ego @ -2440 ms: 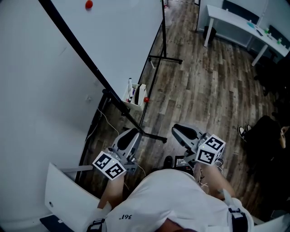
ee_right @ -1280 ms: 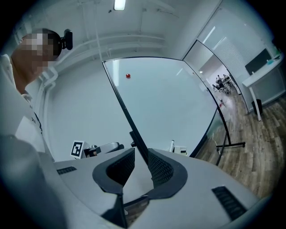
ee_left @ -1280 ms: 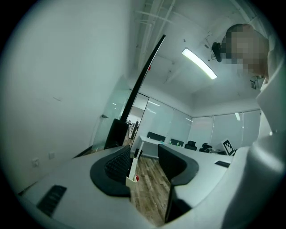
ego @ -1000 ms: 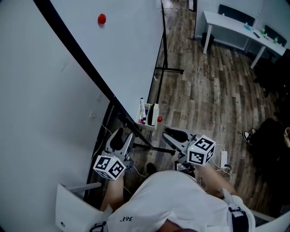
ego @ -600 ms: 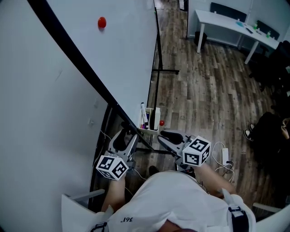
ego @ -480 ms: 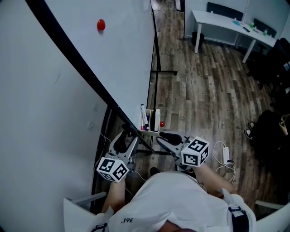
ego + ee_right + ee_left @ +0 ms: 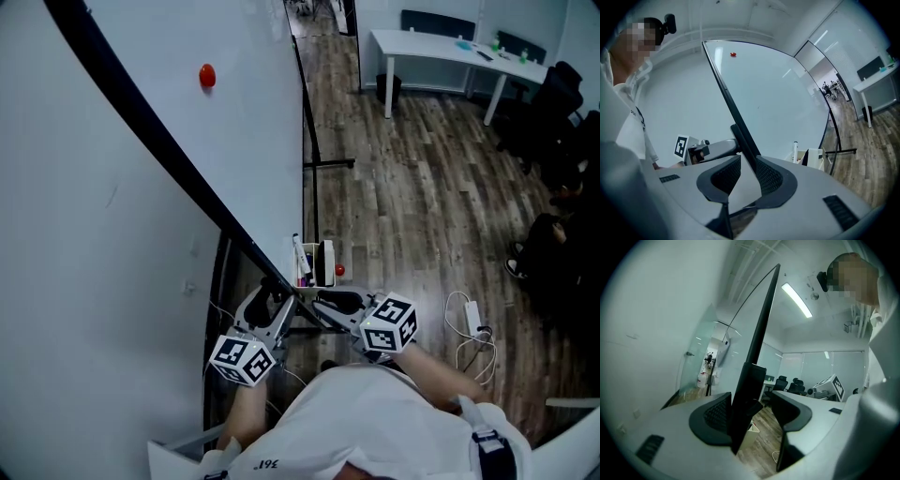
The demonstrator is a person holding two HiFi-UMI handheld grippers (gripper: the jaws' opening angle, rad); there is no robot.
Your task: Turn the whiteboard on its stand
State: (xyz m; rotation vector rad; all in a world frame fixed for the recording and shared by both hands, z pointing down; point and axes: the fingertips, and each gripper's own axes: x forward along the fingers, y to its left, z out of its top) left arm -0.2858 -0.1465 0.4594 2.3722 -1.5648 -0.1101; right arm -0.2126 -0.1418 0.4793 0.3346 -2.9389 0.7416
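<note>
1. Head view: a person stands at the low corner of the whiteboard (image 7: 141, 187), a big white panel tilted steeply on its stand (image 7: 328, 164); its black frame (image 7: 159, 150) runs diagonally down to the left gripper (image 7: 272, 289) and the right gripper (image 7: 317, 300), which sit close together on either side of that edge; only this view takes in the wood floor (image 7: 422, 206) and a white surface (image 7: 450, 47) by the far wall.
2. Left gripper view: the jaws stand at their widest, having just been opening, with the frame between them; the bar runs nearer the left-hand pad and well clear of the other, so nothing is clamped; this view alone shows a ceiling light (image 7: 797, 300) and office chairs (image 7: 797, 385), with the right gripper beyond the edge.
3. Right gripper view: the jaws are partly apart astride the same frame; the bar lies along the right-hand pad and a pale gap shows on the other side, so no grip here either; the board's face fills this view, with the red magnet (image 7: 733, 54) high on it and the marker tray (image 7: 806, 157) at its foot, neither visible from the left gripper.
</note>
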